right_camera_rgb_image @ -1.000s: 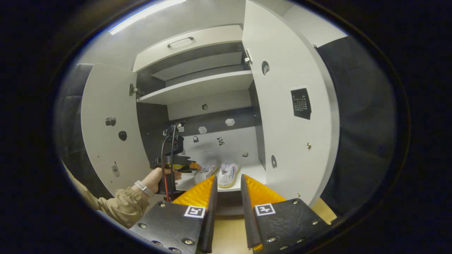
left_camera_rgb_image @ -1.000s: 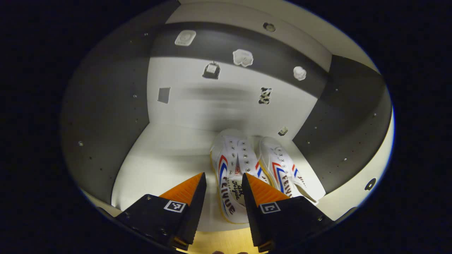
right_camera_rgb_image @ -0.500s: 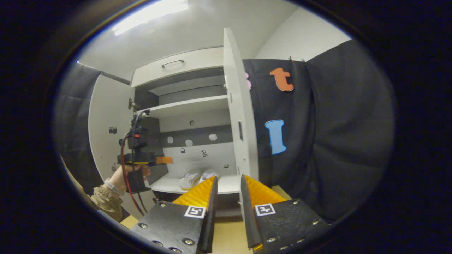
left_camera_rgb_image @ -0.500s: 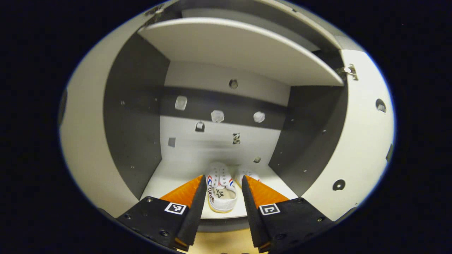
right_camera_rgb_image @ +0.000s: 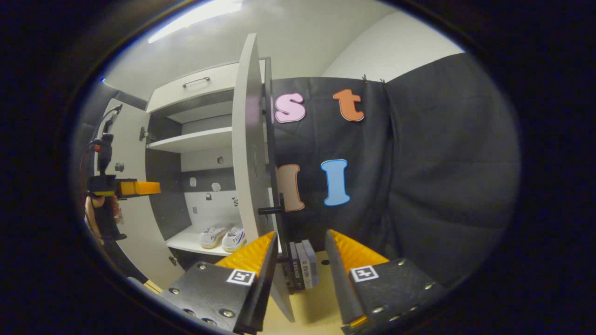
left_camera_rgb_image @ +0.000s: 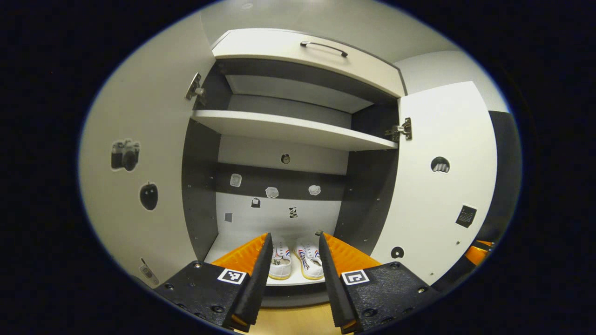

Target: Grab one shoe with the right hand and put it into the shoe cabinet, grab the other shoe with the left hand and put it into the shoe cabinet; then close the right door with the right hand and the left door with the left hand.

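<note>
Inside, the two white shoes (left_camera_rgb_image: 294, 260) sit side by side on the lowest shelf (left_camera_rgb_image: 242, 239) of the shoe cabinet (left_camera_rgb_image: 288, 128), toes toward the back panel, heels just short of the shelf's front lip. In the left gripper view they show at 6 o'clock, framed between the orange fingers (left_camera_rgb_image: 247, 253) of the left gripper (left_camera_rgb_image: 294, 242), which is spread apart and holds nothing, well back from the cabinet front. To the left of the pair the shelf runs bare toward the dark side wall; above them an upper shelf (left_camera_rgb_image: 293, 130) spans the opening, and a drawer front with a dark handle (left_camera_rgb_image: 323, 46) caps the unit at 12 o'clock. Both doors stand swung out: the left door (left_camera_rgb_image: 139, 139) at 9 o'clock, carrying small stickers, and the right door (left_camera_rgb_image: 442, 186) at 3 o'clock, each hung on a metal hinge at its top inner corner.

The right gripper view looks at the right door (right_camera_rgb_image: 249, 153) nearly edge-on, its thin free edge running from 12 o'clock down to 6 o'clock, with a dark handle (right_camera_rgb_image: 272, 210) jutting from its outer face. The right gripper (right_camera_rgb_image: 298, 242) is also spread and empty, the door's lower edge lying between its fingers without visible contact. Behind the door a few books (right_camera_rgb_image: 302, 270) stand on the wooden floor (right_camera_rgb_image: 312, 311) against the booth's cloth wall. At 9 o'clock in this view the left gripper (right_camera_rgb_image: 139, 188) appears in a person's hand (right_camera_rgb_image: 95, 218), held in front of the left door, and the shoes (right_camera_rgb_image: 222, 236) show at 7 o'clock on their shelf.
</note>
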The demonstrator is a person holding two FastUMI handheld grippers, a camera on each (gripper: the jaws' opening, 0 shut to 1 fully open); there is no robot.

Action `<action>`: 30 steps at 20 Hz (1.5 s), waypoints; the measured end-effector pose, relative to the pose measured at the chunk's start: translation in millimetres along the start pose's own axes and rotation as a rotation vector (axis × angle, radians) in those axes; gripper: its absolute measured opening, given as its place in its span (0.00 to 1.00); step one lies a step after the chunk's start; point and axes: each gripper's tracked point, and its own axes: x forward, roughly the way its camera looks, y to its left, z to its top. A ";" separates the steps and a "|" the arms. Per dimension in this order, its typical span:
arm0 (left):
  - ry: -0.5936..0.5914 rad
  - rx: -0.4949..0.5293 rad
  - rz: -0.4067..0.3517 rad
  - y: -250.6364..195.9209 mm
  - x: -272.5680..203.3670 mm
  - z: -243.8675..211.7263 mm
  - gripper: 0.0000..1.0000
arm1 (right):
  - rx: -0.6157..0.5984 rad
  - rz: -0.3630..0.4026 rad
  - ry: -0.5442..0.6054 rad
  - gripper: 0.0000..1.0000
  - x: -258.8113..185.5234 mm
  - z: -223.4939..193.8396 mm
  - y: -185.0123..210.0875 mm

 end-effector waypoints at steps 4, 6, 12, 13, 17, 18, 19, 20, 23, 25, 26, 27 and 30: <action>-0.007 0.026 0.031 2.3 -26.9 4.9 0.61 | 0.003 0.061 0.005 0.69 16.9 -2.4 6.0; -0.009 0.048 0.049 3.4 -37.0 6.5 0.64 | -0.009 0.076 0.008 0.67 21.3 -4.0 7.1; -0.072 0.084 0.098 4.6 -74.1 27.2 0.95 | -0.046 0.149 0.009 0.67 21.3 -4.3 23.9; -0.082 0.084 0.108 6.0 -80.5 31.4 0.90 | -0.044 0.164 0.012 0.67 20.8 -5.5 29.7; -0.116 0.068 0.148 14.0 -109.5 44.3 0.95 | -0.014 0.244 0.037 0.71 20.7 -10.4 57.1; -0.125 0.069 0.163 18.8 -119.3 48.0 0.95 | -0.020 0.260 0.039 0.67 21.6 -11.0 64.8; -0.135 0.073 0.181 23.2 -127.7 52.8 0.95 | -0.026 0.279 0.040 0.67 22.3 -11.1 71.2; -0.149 0.076 0.203 29.1 -134.0 56.1 0.95 | -0.030 0.297 0.043 0.67 23.1 -10.9 77.1; -0.179 0.077 0.274 48.7 -162.3 67.6 0.95 | -0.033 0.344 0.052 0.67 28.8 -13.9 105.7; -0.192 0.070 0.326 63.4 -179.5 70.8 0.95 | -0.034 0.370 0.057 0.67 30.7 -15.4 117.8; -0.194 0.066 0.350 70.9 -187.6 71.8 0.94 | -0.032 0.382 0.060 0.71 32.2 -16.1 123.9; -0.198 0.061 0.371 77.7 -195.6 73.3 0.94 | -0.029 0.393 0.063 0.67 34.1 -17.7 130.7; -0.210 0.054 0.433 98.9 -213.6 75.8 0.94 | -0.017 0.420 0.079 0.67 41.6 -20.9 151.3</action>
